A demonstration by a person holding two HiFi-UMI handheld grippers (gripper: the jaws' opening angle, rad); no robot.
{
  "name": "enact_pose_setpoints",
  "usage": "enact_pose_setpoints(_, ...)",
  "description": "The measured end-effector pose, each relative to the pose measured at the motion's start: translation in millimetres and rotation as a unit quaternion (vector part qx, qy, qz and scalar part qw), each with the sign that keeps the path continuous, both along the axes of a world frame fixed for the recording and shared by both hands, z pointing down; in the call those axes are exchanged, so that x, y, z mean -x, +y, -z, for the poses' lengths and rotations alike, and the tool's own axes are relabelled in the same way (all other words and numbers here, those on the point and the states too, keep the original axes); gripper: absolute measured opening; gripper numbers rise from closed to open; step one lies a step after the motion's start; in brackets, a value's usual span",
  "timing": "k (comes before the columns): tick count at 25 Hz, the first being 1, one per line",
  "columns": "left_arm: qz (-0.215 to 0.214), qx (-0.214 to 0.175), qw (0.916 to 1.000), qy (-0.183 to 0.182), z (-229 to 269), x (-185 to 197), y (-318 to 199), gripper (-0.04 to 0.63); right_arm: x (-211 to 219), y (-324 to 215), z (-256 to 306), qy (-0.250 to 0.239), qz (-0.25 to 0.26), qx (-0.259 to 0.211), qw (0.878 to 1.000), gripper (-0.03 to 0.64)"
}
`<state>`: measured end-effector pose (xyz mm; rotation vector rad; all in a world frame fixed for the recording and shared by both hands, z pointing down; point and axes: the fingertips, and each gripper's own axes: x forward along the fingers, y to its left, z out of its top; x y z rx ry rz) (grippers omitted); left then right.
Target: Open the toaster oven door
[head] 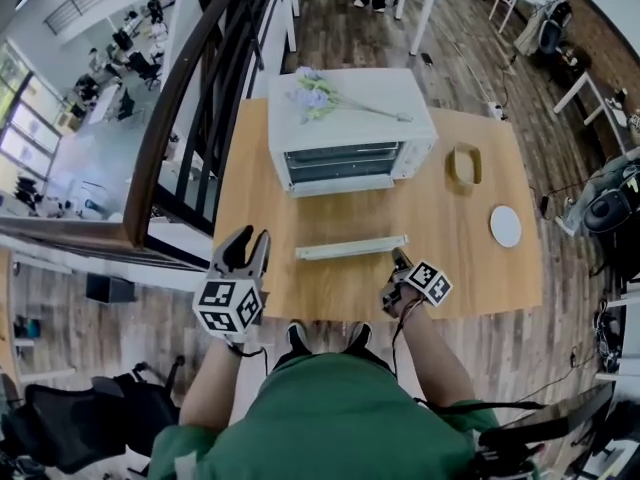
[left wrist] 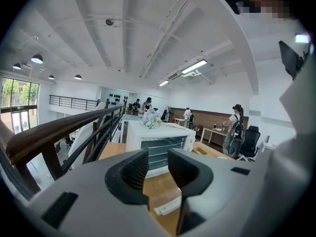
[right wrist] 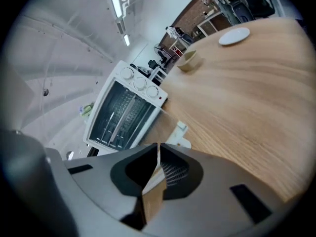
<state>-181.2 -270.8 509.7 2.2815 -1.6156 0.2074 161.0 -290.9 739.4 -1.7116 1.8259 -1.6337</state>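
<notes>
A white toaster oven [head: 350,133] stands at the back of the wooden table [head: 470,268], with a bunch of pale flowers [head: 315,93] on its top. Its glass door hangs down flat toward me, the white handle bar [head: 350,247] at the near end. My right gripper [head: 400,263] is just right of that handle's end, jaws shut with nothing between them; in the right gripper view [right wrist: 158,147] the oven [right wrist: 123,112] and the handle [right wrist: 180,135] lie just ahead. My left gripper [head: 245,248] hovers open at the table's left edge, empty [left wrist: 158,169], facing the oven [left wrist: 160,144].
A wooden ring-shaped dish [head: 464,164] and a white plate [head: 505,226] sit on the table's right side. A dark stair railing [head: 200,118] runs close along the table's left edge. Several people stand by desks far behind the oven [left wrist: 237,127].
</notes>
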Motion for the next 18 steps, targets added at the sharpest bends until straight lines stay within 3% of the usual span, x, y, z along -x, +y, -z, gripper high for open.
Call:
enact_pose_setpoints(6,-0.009,-0.024,0.9997,0.0,14,-9,-18,0.132,-7,-33,102,0.016,0.026,-0.107,0.994,0.034)
enact_pose_setpoints(11,0.011,-0.064,0.9978,0.014,43,4,-37,0.127,7,-51,191,0.063,0.053,-0.192,0.978,0.035)
enact_pose_setpoints(14,0.022,-0.094,0.995,0.026,67,13,-44,0.127,21,-54,238,0.123,0.079,-0.243,0.959,0.034)
enact_pose_setpoints(18,0.023,-0.131,0.9907,0.031,104,13,-47,0.127,41,-49,304,0.215,0.103,-0.326,0.915,0.021)
